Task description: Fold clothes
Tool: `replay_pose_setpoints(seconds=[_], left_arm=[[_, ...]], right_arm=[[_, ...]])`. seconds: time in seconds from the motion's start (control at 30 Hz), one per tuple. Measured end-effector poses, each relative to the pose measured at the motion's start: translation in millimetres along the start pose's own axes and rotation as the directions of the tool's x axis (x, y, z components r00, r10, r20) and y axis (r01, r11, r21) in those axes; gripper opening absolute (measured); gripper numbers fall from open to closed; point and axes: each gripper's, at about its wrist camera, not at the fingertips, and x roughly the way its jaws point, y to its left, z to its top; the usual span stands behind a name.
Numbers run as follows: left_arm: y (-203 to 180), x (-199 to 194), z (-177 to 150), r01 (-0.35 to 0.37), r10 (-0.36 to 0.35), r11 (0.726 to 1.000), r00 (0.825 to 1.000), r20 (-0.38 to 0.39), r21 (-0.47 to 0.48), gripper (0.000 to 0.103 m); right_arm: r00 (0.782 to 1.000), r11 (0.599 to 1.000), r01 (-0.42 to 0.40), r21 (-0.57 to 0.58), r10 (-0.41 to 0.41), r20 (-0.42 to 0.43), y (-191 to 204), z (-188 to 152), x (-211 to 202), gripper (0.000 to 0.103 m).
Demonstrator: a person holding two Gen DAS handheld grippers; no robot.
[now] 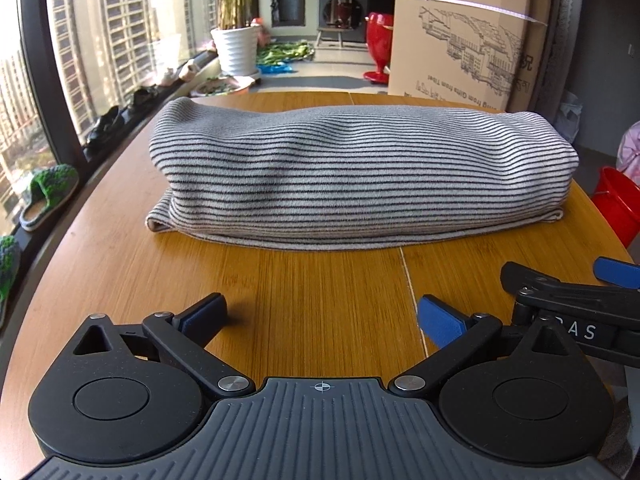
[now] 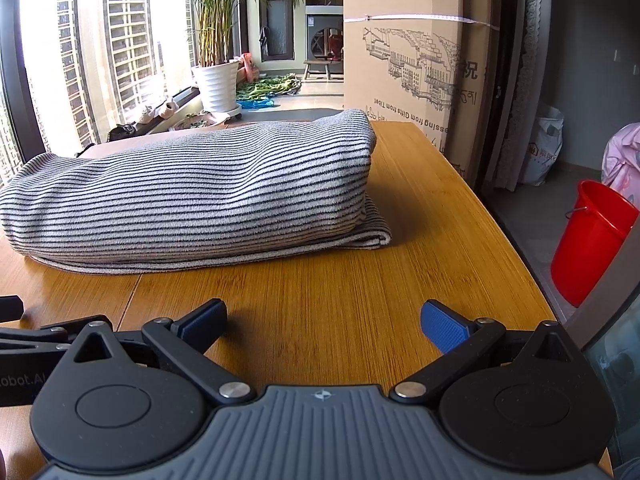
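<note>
A grey garment with thin black stripes [image 1: 352, 176] lies folded into a thick oblong bundle on the wooden table [image 1: 320, 292]. It also shows in the right wrist view [image 2: 192, 200], left of centre. My left gripper [image 1: 322, 316] is open and empty, low over the table, a short way in front of the bundle. My right gripper [image 2: 322, 318] is open and empty too, in front of the bundle's right end. In the left wrist view the right gripper [image 1: 568, 280] sits close beside the left one.
A tall cardboard box [image 2: 416, 64] stands behind the table's far right edge. A red bucket [image 2: 588, 240] is on the floor to the right. A window [image 1: 40, 100] with shoes on its sill runs along the left. A potted plant [image 1: 236, 48] stands beyond.
</note>
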Motion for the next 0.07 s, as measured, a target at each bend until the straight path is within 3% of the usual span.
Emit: replay_pose_setpoints(seconds=[0.07], left_arm=[[0.4,-11.7,-6.7,-0.038,0.038,0.999,0.999,0.038,0.008,0.103]], right_arm=[[1.000,1.000,-0.004,-0.001,0.004,0.000,0.1,-1.6,-2.6,0.103]])
